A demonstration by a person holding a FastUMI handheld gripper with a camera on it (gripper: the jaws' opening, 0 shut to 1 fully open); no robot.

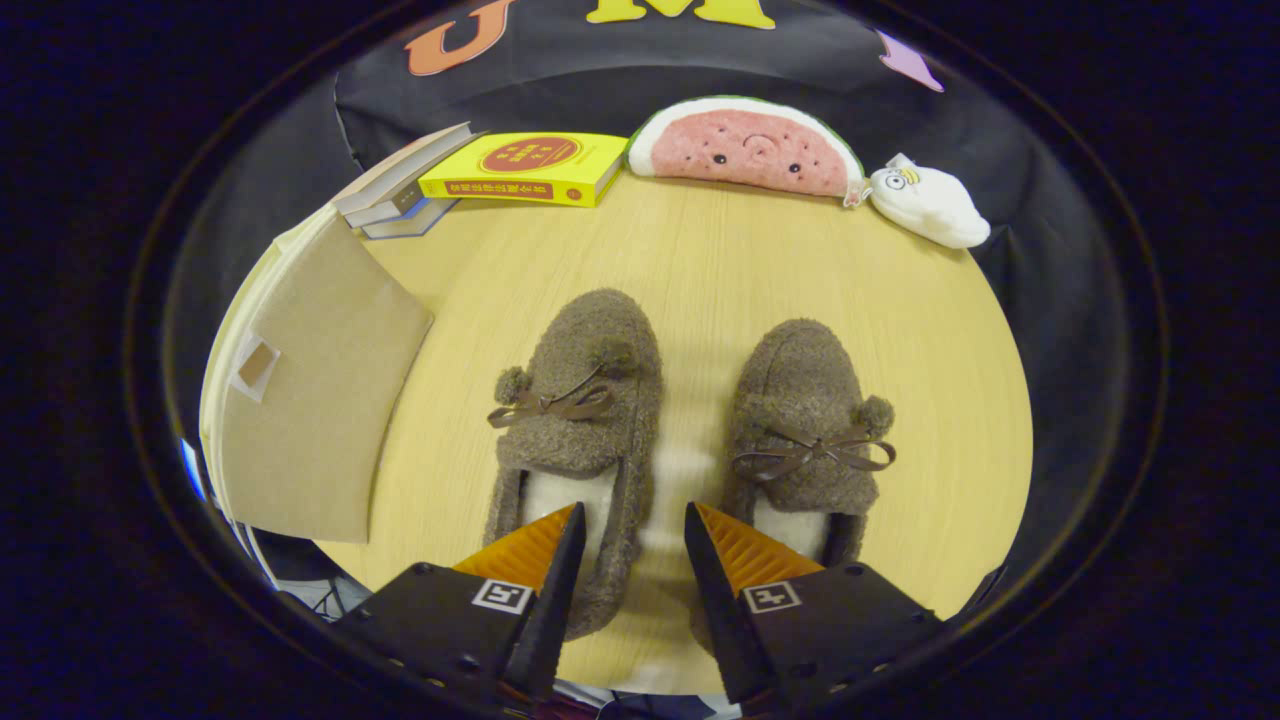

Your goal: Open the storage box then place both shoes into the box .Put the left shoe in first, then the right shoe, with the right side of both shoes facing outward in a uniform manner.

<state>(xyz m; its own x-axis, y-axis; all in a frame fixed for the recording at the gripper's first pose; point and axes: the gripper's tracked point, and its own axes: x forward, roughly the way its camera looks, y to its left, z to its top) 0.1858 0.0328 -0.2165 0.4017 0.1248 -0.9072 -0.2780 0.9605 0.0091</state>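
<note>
1. Two fuzzy brown slippers lie side by side on the tabletop (700, 260), toes pointing away from the gripper (634, 530): the left shoe (580, 400) just ahead of the left finger and the right shoe (810, 420) just ahead of the right finger, heels nearest the fingertips.
2. Jaws: released, holding nothing; the gap between them looks down on the bare strip of tabletop between the two heels.
3. Storage box (320, 400): a tan cardboard box standing well to the left of the left shoe, a small tape patch on the face turned toward the camera. It appears to be closed, though the fisheye bend at this side makes the lid seam hard to trace.
4. Step in hand, as judged: the box must be opened first, so the gripper should swing left, away from the shoes, and find the lid edge before closing.
5. Technique: catch only the lid's rim between the jaws and lift steadily, so the light box does not slide or tip toward the stacked books (400, 190) behind it.
6. Background: a yellow book (530, 165), a watermelon plush (750, 150) and a white plush (930, 205) lie along the far edge, well clear of the work.
</note>
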